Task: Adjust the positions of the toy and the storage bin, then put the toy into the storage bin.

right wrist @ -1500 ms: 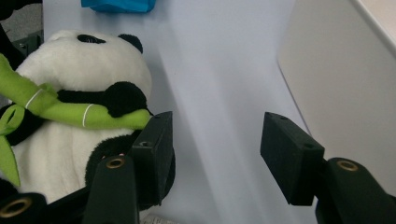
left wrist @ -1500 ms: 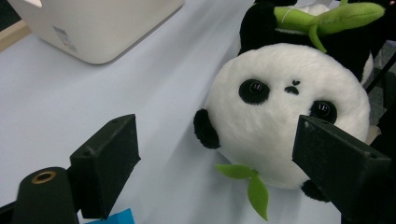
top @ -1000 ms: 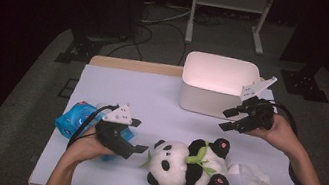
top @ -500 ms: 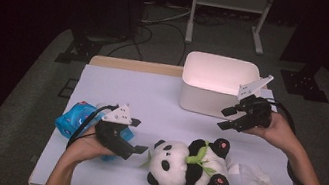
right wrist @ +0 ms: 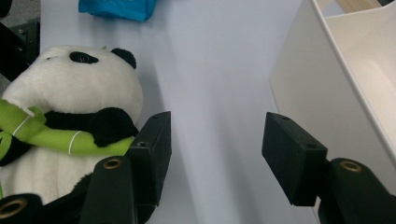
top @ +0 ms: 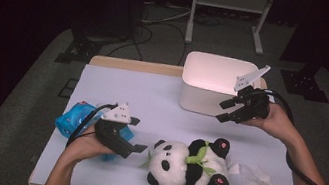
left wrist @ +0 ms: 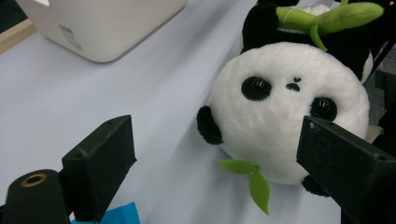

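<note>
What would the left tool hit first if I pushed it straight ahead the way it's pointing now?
Most likely the panda plush: the left tool stands open with the panda's white head just ahead, toward the right jaw's side. Nothing lies between them but bare table. Depth is hard to judge, so how close is unclear.

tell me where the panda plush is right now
In the high view the panda plush lies on its back near the table's front edge, between the left gripper and a crumpled white tissue, in front of the white bin.

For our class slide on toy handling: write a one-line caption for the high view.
Two open hand-held tools, left tool and right tool, flank a plush panda lying on the table near a white bin.
</note>
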`<act>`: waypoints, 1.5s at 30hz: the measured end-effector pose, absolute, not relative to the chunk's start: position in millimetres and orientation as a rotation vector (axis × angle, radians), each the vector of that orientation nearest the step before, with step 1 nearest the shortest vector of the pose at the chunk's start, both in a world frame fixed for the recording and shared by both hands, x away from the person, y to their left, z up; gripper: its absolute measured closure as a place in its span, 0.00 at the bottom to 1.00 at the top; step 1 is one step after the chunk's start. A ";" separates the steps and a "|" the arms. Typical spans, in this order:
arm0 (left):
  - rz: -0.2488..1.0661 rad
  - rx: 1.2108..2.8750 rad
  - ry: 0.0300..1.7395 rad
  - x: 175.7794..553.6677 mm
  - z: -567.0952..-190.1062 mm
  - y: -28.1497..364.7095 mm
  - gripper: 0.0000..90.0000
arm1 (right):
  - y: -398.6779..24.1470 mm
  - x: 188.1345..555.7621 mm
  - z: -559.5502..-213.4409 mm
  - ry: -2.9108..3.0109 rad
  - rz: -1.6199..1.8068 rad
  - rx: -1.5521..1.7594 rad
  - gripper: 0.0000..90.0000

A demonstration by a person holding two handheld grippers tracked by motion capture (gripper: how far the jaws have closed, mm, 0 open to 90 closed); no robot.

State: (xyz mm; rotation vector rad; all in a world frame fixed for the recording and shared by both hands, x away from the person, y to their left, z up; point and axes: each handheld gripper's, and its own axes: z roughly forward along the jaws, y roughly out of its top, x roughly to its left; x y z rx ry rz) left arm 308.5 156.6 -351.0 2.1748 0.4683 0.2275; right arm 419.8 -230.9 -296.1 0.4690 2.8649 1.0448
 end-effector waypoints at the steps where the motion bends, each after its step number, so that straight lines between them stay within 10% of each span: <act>1: 0.228 2.174 0.466 308.8 -350.9 157.0 0.12 | -229.7 421.3 -294.8 2.865 1.035 0.451 0.46; 45: 0.229 2.173 0.481 309.0 -352.7 163.2 0.11 | -207.9 453.5 -277.9 2.857 0.976 0.406 0.47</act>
